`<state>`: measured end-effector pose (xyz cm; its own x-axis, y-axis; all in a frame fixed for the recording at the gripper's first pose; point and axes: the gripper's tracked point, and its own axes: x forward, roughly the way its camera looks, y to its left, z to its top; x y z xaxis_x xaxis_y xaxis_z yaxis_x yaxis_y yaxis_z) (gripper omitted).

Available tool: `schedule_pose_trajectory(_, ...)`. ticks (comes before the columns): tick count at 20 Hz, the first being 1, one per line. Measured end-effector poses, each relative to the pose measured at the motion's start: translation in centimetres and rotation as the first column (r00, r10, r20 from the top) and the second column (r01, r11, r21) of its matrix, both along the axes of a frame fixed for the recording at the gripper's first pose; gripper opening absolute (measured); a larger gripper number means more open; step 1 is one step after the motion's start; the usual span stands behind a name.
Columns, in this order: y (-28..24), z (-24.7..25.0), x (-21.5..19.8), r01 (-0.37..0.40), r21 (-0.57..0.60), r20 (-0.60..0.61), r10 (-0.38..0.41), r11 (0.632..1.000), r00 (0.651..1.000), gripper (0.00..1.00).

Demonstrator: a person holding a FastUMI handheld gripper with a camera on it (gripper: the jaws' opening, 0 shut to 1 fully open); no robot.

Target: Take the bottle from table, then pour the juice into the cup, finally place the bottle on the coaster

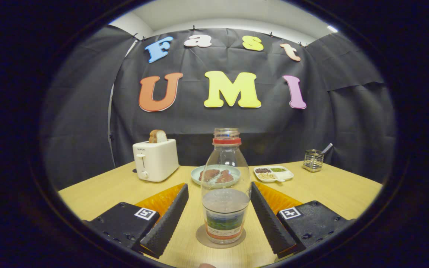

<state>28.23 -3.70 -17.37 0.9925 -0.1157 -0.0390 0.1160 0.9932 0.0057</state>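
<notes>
Standing upright between the two spread fingers, the clear bottle (225,186) rests on a round coaster (220,237), so by my reading the last step, setting it down, is either just done or at its very end. The gripper (220,216) is open: each finger flanks the bottle with a visible gap of table on the one side, while on the other the finger edge comes very near the glass shoulder, and I cannot tell whether it touches. Neither finger seems to press.

If the placing is finished, the next move calls for drawing straight back along the fingers' line, keeping them wide so neither pad clips the bottle. If instead this is a pickup, the fingers would need to close evenly on the lower body.

The bottle is transparent, with a wide rounded shoulder narrowing to an uncapped neck ringed by a red band. It holds liquid only to about a third of its height, and a printed label wraps the base. The cup cannot be made out.

Beyond the fingers on the wooden table (330,193) lie a plate of food (216,175), a divided dish (273,173), a wire holder (313,160) and a white toaster (156,159) with bread in it.
</notes>
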Motion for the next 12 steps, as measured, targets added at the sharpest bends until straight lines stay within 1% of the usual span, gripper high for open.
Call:
schedule_pose_trajectory(4,0.1,2.0,-1.4,0.011,-0.022,-0.005,-0.011,1.0,1.0,1.0)
schedule_pose_trajectory(7,-0.4,3.6,-3.0,0.022,-0.016,-0.026,-0.023,1.0,0.999,1.0)
schedule_pose_trajectory(9,-1.3,5.3,-4.3,0.042,-0.048,-0.031,-0.043,0.998,0.999,1.0)
schedule_pose_trajectory(12,-1.3,8.1,-6.2,0.018,-0.107,-0.066,-0.026,0.994,0.998,1.0)
